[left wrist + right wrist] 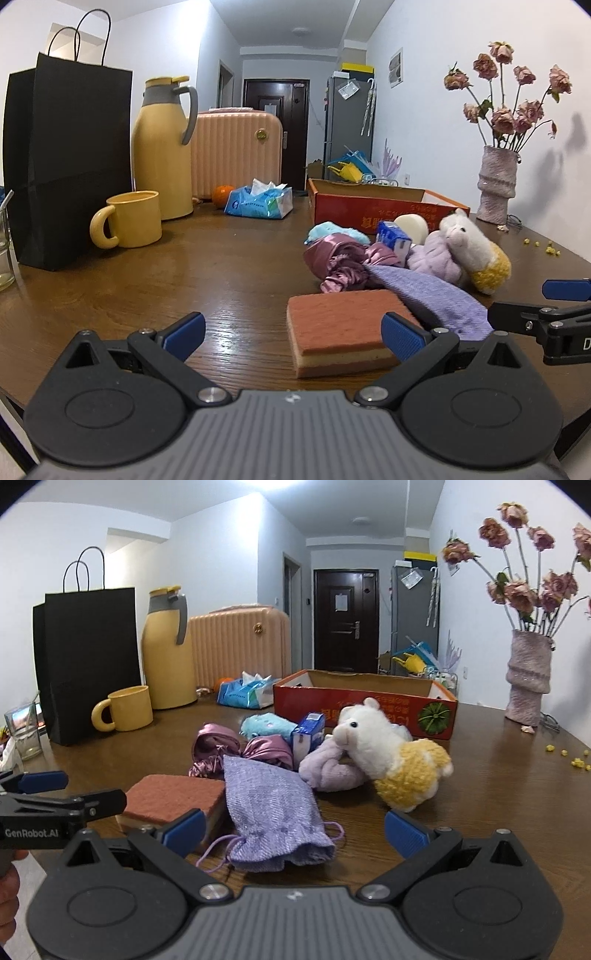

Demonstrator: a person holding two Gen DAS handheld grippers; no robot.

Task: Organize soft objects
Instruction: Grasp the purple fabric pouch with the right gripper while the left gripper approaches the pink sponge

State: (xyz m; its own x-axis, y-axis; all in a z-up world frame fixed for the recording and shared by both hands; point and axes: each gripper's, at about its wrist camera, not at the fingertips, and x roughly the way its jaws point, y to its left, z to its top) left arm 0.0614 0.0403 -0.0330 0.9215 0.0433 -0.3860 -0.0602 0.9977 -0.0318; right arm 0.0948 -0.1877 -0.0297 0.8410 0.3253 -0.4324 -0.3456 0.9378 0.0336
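Observation:
A pile of soft things lies on the brown table (147,280): a red-brown sponge (340,325) (173,797), a lilac knit pouch (273,812) (428,295), purple satin cloth (340,266) (221,749), a white and yellow plush llama (391,753) (469,243), a lilac plush (332,771), a teal plush (266,725) and a blue tissue pack (308,734). Behind them stands an open red cardboard box (369,701) (369,206). My left gripper (291,334) is open, its right finger at the sponge's near corner. My right gripper (293,829) is open around the pouch's near end.
A black paper bag (70,162), a yellow thermos (162,147), a yellow mug (129,219), a pink suitcase (236,144), an orange (221,194) and a blue wipes pack (258,201) stand at the back left. A vase of dried roses (528,679) stands at the right.

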